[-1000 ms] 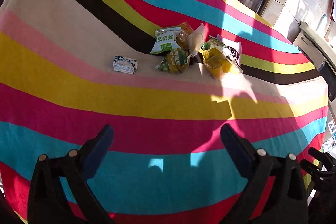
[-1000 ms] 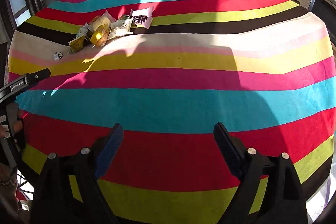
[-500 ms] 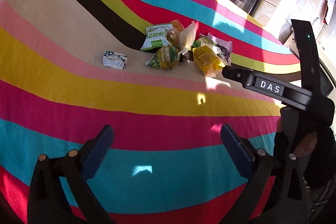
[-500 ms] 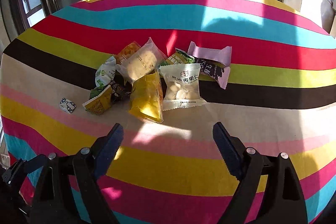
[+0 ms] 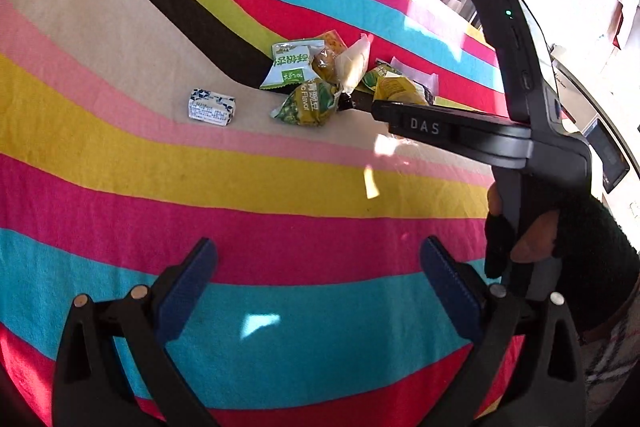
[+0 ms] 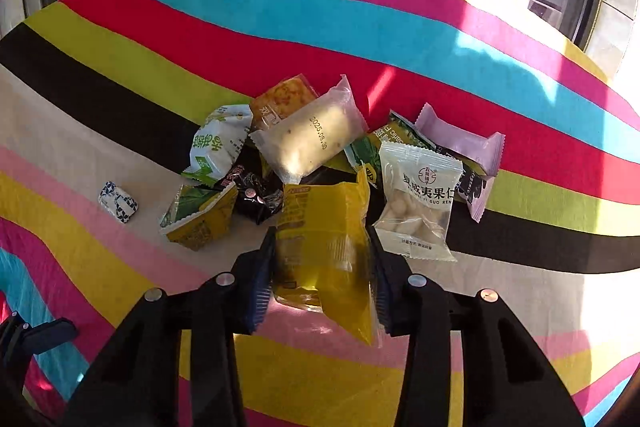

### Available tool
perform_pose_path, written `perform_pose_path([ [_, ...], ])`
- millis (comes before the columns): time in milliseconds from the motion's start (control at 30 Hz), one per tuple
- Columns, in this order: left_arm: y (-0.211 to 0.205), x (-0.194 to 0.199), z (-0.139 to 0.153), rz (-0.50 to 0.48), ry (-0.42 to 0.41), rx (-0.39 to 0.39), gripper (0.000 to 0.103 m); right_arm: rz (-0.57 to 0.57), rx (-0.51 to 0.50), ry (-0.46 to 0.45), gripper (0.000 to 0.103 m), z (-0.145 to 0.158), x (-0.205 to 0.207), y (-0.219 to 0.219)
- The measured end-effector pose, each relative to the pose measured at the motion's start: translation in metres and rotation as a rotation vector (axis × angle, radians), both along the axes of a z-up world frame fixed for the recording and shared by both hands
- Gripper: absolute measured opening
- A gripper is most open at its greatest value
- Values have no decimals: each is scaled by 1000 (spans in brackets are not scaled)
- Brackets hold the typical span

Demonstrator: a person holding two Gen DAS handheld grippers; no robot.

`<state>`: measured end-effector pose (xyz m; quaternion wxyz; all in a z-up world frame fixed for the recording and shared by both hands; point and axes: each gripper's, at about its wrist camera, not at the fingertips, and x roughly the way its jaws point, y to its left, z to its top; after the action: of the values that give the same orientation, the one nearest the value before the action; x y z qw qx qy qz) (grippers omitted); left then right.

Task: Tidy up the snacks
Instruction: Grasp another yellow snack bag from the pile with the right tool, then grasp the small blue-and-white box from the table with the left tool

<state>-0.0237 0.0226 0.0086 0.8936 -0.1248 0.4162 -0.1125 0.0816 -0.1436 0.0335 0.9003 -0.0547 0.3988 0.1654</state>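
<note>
Snacks sit heaped on the striped bench [image 6: 400,27]; the yellow packet [image 6: 326,247], nearest the right hand-held gripper [image 6: 322,267], is pinched between its pads. Light, crinkly, slippery film, best held mid-body. Left hand-held gripper [image 5: 316,275] hangs open, empty.

Left gripper [image 5: 316,263] jaws wide apart, low; right gripper [image 6: 322,275] jaws nearly together, reaching forward.

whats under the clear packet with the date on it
The clear packet lies over an orange packet, a black packet and green wrappers; the rest is hidden.
</note>
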Motion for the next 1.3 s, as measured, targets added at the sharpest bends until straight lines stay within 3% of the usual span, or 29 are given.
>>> perform_pose_path([
  [100, 0, -1, 1, -1, -5, -1, 101, -9, 120, -7, 41, 9, -33, -35],
  [333, 1, 2, 1, 14, -11, 4, 101, -50, 265, 57, 41, -5, -93, -84],
  [533, 15, 17, 3, 56, 26, -7, 101, -91, 313, 85, 42, -26, -113, -96],
  [633, 21, 38, 8, 82, 13, 150, 101, -90, 321, 58, 42, -24, -113, -96],
  [733, 26, 67, 11, 71, 8, 243, 99, -79, 301, 66, 42, -26, -113, -90],
  [1000, 26, 123, -1, 65, 55, 390, 76, -93, 321, 85, 42, -28, -110, -94],
  [1033, 25, 122, -3, 56, 44, 402, 64, -93, 323, 86, 42, -29, -110, -94],
  [1067, 25, 118, -2, 28, 33, 363, 34, -93, 322, 87, 42, -29, -110, -94],
  [1167, 29, 91, 12, 32, -35, 223, 34, -93, 323, 89, 42, -29, -110, -95],
  [1300, 25, 38, 29, 14, -115, 111, 34, -94, 324, 91, 42, -29, -110, -95],
])
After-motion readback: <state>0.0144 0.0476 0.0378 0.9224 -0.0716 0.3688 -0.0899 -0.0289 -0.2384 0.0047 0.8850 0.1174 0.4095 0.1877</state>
